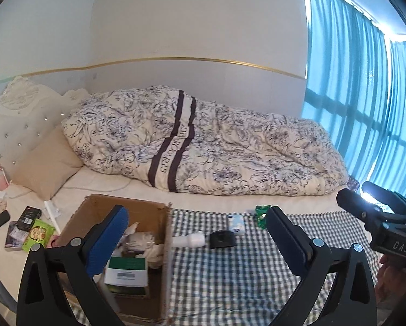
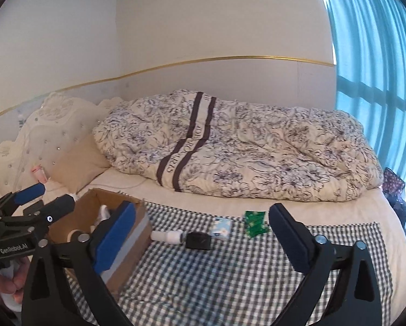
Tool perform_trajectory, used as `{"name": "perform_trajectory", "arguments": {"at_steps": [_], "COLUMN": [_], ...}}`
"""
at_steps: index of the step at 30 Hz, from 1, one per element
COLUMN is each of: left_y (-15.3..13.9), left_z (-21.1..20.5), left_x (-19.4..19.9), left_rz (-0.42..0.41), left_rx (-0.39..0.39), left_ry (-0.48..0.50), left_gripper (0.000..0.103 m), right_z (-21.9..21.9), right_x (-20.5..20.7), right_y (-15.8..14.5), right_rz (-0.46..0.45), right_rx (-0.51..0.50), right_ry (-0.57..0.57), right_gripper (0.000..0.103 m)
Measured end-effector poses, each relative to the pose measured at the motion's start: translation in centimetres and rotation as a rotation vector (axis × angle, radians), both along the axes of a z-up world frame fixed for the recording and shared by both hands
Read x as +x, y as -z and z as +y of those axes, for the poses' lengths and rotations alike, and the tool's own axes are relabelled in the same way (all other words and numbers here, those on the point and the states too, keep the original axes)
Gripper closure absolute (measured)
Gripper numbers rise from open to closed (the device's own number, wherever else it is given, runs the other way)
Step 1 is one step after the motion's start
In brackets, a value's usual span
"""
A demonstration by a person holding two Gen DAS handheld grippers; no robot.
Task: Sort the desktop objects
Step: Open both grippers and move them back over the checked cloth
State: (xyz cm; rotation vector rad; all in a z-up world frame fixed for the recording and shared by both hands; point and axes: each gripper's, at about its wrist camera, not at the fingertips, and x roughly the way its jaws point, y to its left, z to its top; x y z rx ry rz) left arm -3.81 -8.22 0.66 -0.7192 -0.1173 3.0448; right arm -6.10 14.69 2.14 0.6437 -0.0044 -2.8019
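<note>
Left tongs (image 1: pixel 196 233) and right tongs (image 2: pixel 203 233) both hanging spread wide, gripping nothing. White cylindrical bottle (image 2: pixel 167 236), black rounded case (image 2: pixel 199 240), pale blue packet (image 2: pixel 222 227), green foil sachets (image 2: pixel 254 222) lying on checked cloth (image 2: pixel 230 277), right of open cardboard box (image 1: pixel 121 209). Risks: bottle rolling off pads; soft bed giving under pressure; box wall snagging tongs.

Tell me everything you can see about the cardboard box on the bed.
The cardboard box is brown corrugated card, open at the top with its flaps up. It sits on the bed at the left edge of the checked cloth. Inside are a green and white carton and crumpled whitish items. A white bottle lies just outside its right wall.
</note>
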Motion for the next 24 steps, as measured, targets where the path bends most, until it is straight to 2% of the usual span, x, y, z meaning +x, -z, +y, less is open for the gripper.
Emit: {"name": "perform_trajectory", "arguments": {"at_steps": [11,24], "left_y": [-0.4,2.5], "left_z": [2.8,4.7], "left_x": [-0.7,-4.3], "left_rz": [0.038,-0.029], "left_rx": [-0.009,-0.008], "left_ry": [0.036,0.053], "left_gripper": [0.0,0.0], "right_z": [3.0,5.2], "right_x": [-1.4,-4.9], "right_y": [0.9,4.6], "right_rz": [-0.032,-0.102], "right_rx": [-0.031,-0.012], "right_ry": [0.04,0.08], "right_gripper": [0.0,0.0]}}
